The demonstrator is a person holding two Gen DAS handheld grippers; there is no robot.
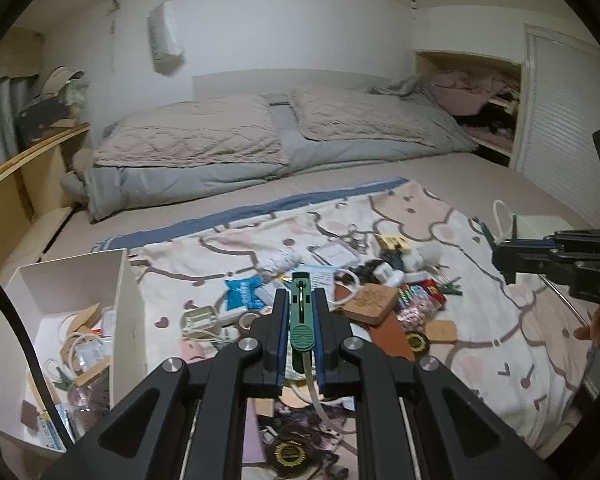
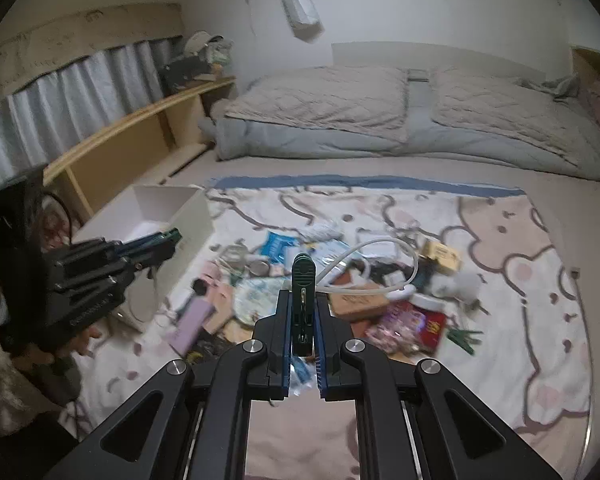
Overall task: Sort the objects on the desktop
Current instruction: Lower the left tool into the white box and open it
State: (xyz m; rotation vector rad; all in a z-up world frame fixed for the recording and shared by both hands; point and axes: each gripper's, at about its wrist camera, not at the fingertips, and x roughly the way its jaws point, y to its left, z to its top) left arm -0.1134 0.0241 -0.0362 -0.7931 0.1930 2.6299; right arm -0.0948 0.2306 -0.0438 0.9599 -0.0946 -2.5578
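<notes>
Green plastic clothes peg (image 1: 301, 312), held lengthwise between the narrow jaws of the left gripper (image 1: 301, 300), lower centre of the left wrist view; long axis in line with the fingers, rounded end nearest the camera, a pale cord trailing below.

Second green peg (image 2: 303, 300), clamped by the near-shut right gripper (image 2: 303, 304), lower centre of the right wrist view; long axis likewise along the fingers, ribbed rounded end pointing away.

White open box (image 1: 130, 304), lower left of the left view, already holding small items; it stood to the left of both grippers, nearer the left one.

Clutter of desktop objects (image 1: 364, 284) lay mid-frame on a printed blanket (image 1: 480, 320), beyond the jaws.

Writing: none readable; tan card (image 1: 370, 300) bore print too small to read.
</notes>
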